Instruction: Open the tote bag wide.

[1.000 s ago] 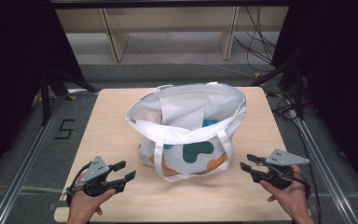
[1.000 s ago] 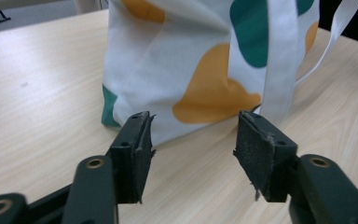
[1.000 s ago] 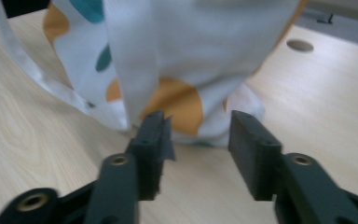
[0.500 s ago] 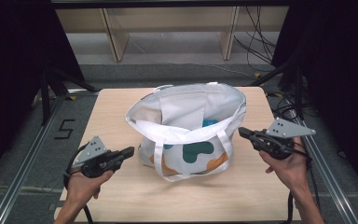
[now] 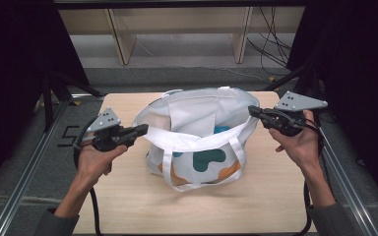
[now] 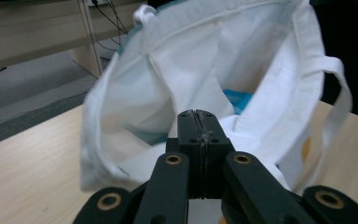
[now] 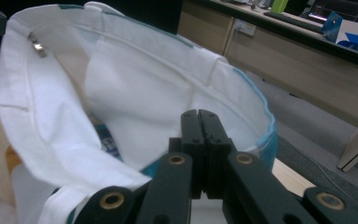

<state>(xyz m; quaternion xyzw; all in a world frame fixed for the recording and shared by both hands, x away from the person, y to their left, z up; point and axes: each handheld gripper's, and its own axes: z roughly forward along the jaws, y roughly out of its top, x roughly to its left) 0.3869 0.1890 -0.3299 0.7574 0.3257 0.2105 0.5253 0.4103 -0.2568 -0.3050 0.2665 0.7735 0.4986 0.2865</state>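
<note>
tote bag (image 5: 197, 142) | white, teal-orange blotches | upright, mouth open | table centre

Matt white cloth bag (image 5: 197, 118) — smooth pale wood table (image 5: 256, 196).

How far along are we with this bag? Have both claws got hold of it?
Done: both claws are shut at the rim of the tote bag, the left claw on its left side and the right claw on its right, each apparently pinching fabric. In hand: holding the mouth open, with a blue item inside. Left: lifting or moving it; the base seems to rest on the table.
</note>
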